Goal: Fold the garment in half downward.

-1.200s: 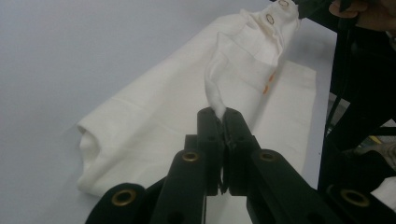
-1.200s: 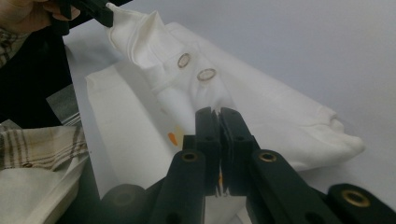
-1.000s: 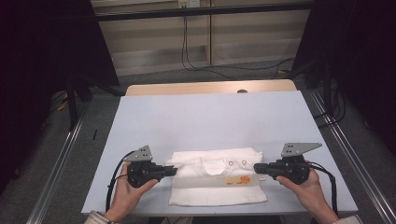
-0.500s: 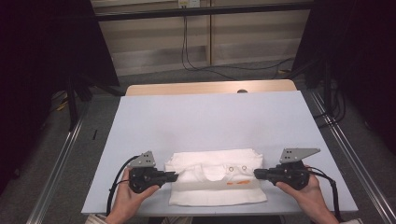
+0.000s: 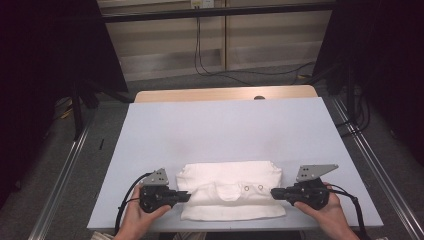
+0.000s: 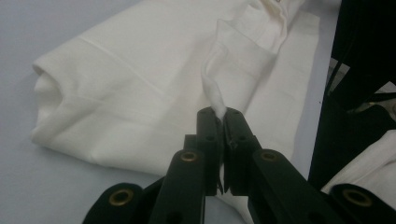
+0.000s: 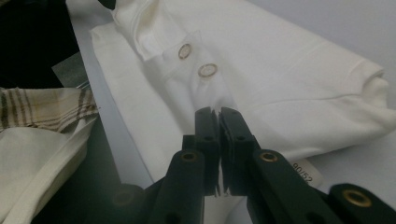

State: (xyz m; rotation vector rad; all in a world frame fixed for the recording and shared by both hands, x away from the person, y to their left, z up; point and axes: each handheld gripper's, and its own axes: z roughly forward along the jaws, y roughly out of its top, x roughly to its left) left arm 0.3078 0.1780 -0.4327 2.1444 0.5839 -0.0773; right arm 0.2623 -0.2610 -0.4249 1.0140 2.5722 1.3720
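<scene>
garment: white folded garment (image 5: pixel 231 192) lies at the near edge of the table (image 5: pixel 225 125), about midway between the near corners; two metal snaps (image 7: pixel 197 60) face up on its top layer
left gripper: left gripper (image 5: pixel 186 196) clenched on a pinch of cloth at the garment's left end; in the left gripper view the jaws meet with a white tuft (image 6: pixel 215 95) squeezed between them
right gripper: right gripper (image 5: pixel 274 192) clenched on the cloth at the garment's right end; in the right gripper view the fabric puckers into the closed jaws just below the snaps
change, hands: against the frame a second ago both hands sit nearer the near edge, low beside the garment's two ends; shift is small
change, garment: far half now lies flatter and squarer; the orange print seen earlier on the near right part is no longer visible, so a layer has likely been drawn over it
change, jaws: no opening or closing, both grips hold as before
label tag: small printed tag (image 7: pixel 306 171) at the near right hem, just beside the right gripper
meaning: judged a fold or a smoothing pull toward the near edge in hand, cloth held taut between the two pinches
next, judged: lay the held edge down even, then release both ends
risk: near hem already at the table's near edge; more pull could drag it off
</scene>
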